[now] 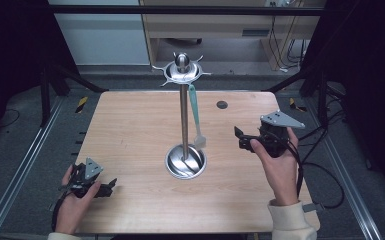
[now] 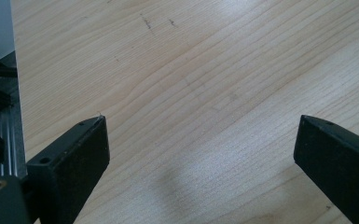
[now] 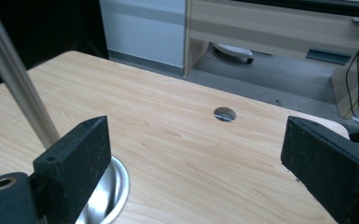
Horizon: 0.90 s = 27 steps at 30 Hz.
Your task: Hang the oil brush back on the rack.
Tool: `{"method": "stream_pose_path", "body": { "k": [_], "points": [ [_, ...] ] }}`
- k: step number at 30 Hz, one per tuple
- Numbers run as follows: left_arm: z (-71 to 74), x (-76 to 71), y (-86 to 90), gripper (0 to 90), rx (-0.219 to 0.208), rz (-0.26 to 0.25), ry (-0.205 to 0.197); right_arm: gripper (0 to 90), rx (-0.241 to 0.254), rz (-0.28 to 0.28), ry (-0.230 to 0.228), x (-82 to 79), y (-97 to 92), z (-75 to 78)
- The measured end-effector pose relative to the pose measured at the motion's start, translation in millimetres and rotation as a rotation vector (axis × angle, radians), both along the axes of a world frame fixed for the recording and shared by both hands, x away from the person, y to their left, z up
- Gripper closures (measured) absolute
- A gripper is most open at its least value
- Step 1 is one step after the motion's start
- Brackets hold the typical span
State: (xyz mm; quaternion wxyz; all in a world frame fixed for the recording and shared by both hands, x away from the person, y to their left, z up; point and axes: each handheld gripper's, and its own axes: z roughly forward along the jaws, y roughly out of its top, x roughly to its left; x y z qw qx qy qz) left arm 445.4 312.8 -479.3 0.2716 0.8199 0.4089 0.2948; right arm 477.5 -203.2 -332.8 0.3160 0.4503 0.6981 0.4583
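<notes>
Presently, high view: a steel utensil stand (image 1: 184, 120) sits at table centre, round base (image 1: 185, 162) on the wooden table (image 1: 130, 130), hook crown (image 1: 182, 71) at the top of the pole. A teal-handled spatula (image 1: 195, 112) hangs from a hook on the crown's 4 o'clock side, its pale head just above the base rim. The right gripper (image 1: 239, 138) is held at 3 o'clock of the base, near it, pointing toward the spatula head with nothing between its jaws. The left gripper (image 1: 111, 187) rests on the table at 8 o'clock, well apart from the stand.

Left gripper view: jaws spread wide over bare wood grain, the table edge at 9 o'clock. Nothing here to grasp; judged idle.

Right gripper view: jaws spread wide, nothing held. The pole (image 3: 16, 79) rises at 10 o'clock and the base rim (image 3: 116, 184) lies by the left jaw. A cable grommet (image 3: 224, 114) shows at 12 o'clock.

Judgement, step in hand: the reach for the spatula. To do it well, swing the right gripper toward the handle, close on the handle's flat sides, then lift so the loop clears the hook without tipping the stand.

View difference: the high view gives the spatula and crown; the right gripper view gives the jaw gap plainly and the nearness to the base.
</notes>
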Motion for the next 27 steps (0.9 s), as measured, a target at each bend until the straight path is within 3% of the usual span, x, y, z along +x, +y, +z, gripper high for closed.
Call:
{"method": "stream_pose_path", "body": {
  "k": [15, 27],
  "points": [
    [0.7, -0.2, -0.1, 3.0, 0.001, -0.001, -0.002, 12.0, -0.032, -0.015, 0.092, 12.0, -20.9, -40.0],
    [0.7, -0.1, -0.2, 3.0, 0.004, -0.004, -0.002, 12.4, -0.083, 0.005, 0.160, 18.9, -21.2, -69.3]
  ]
}}
